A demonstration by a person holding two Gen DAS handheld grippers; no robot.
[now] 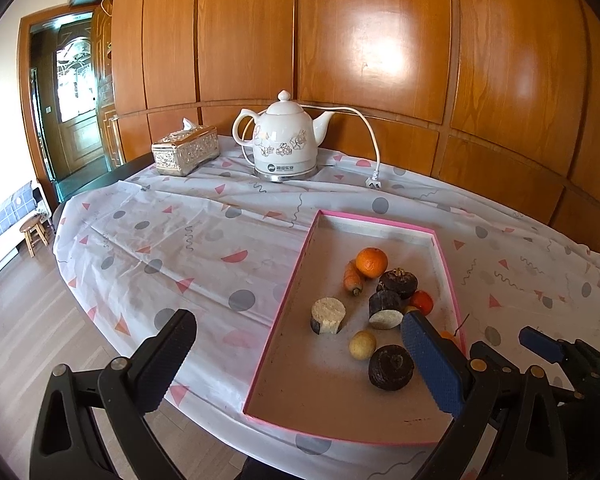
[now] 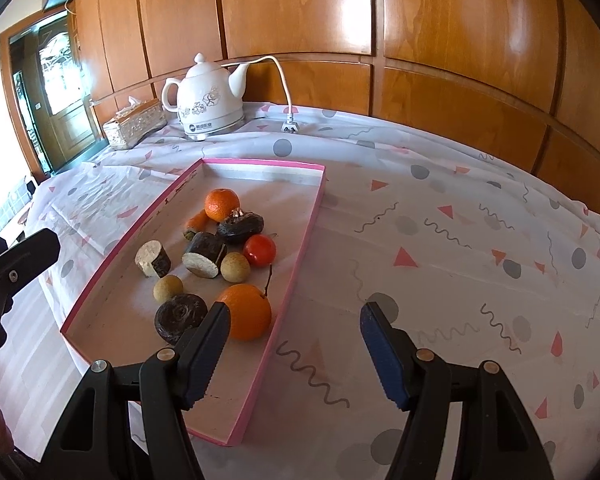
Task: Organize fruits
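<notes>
Two views. Left wrist: left gripper (image 1: 300, 364) spread wide, empty, pink-rimmed tray (image 1: 296, 284) of fruit just ahead, right of centre. Right wrist: right gripper (image 2: 296, 356) released, empty; large orange (image 2: 246, 312) immediately ahead-left, nearest this hand.

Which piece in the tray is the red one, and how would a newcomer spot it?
Find the pink-rimmed tray on the patterned tablecloth. Inside, near its right-hand wall in the right wrist view, sits the small red fruit, beside a pale yellow ball. It is the only glossy red piece; the rest are orange, dark or pale.
</notes>
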